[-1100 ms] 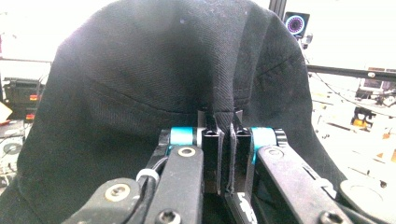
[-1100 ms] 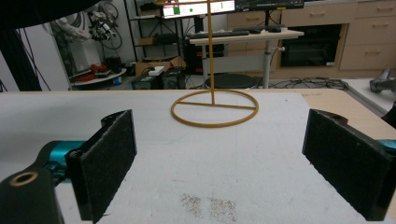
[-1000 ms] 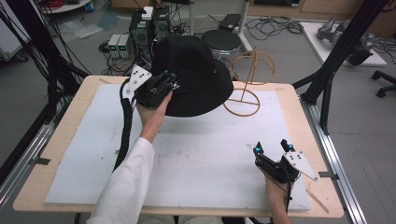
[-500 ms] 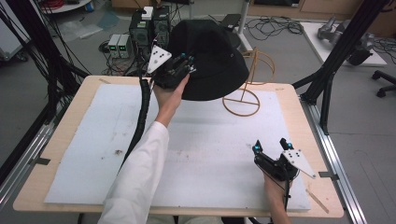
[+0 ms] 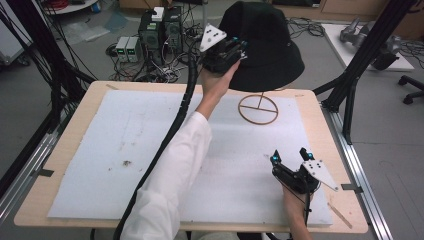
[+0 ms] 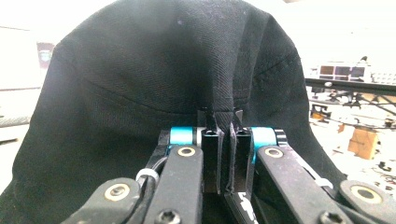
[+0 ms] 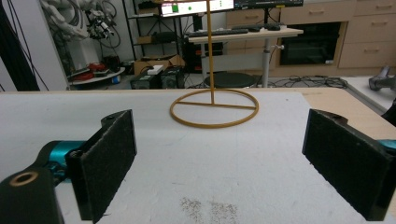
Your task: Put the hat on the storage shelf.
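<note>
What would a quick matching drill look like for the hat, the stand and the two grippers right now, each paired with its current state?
Things:
1. black hat
2. wire stand
3. left gripper
4. right gripper

States:
A. jaws spread wide, nothing between them, low over the white mat
B. jaws shut on dark fabric
C. held up in the air over the far edge of the table
D. ring base resting on the mat, thin post rising from it

Pairs: 1-C, 2-D, 3-B, 4-A
</note>
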{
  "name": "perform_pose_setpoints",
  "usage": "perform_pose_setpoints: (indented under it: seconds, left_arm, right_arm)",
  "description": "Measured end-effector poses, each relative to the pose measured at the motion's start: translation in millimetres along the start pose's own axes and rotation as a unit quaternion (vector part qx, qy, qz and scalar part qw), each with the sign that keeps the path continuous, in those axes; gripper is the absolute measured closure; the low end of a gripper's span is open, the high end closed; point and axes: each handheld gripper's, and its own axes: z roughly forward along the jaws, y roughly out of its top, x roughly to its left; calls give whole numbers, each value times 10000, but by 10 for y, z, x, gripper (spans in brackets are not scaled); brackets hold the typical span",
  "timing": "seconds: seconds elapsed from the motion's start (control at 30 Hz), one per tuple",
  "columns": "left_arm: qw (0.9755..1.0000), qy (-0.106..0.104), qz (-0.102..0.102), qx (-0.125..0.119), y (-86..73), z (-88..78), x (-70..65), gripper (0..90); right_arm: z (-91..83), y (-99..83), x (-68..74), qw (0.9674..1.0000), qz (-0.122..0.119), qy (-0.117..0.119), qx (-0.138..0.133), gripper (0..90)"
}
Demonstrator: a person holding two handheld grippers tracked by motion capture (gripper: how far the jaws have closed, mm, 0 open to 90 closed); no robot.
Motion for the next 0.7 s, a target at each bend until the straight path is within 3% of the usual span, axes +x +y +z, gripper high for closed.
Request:
perform_pose_setpoints:
  seconds: [0.17,0.3,0.5,0.7]
  left_arm:
    - [9999,-78,29,108,-9,215,-122,866]
    - [9996,31,132,257,-77,311,-156,866]
    - [9988,119,196,440,-169,402,-128,866]
    - [9985,89,70,538,-292,465,-105,865]
  right_arm:
    - [-4,3,-17,10000,51,4,-1,90]
    - [-7,6,-9,10000,75,3,-15,90]
    - [-3,7,-12,10000,34,-4,-20,90]
    - [-6,7,-12,10000,72,2,-8,90]
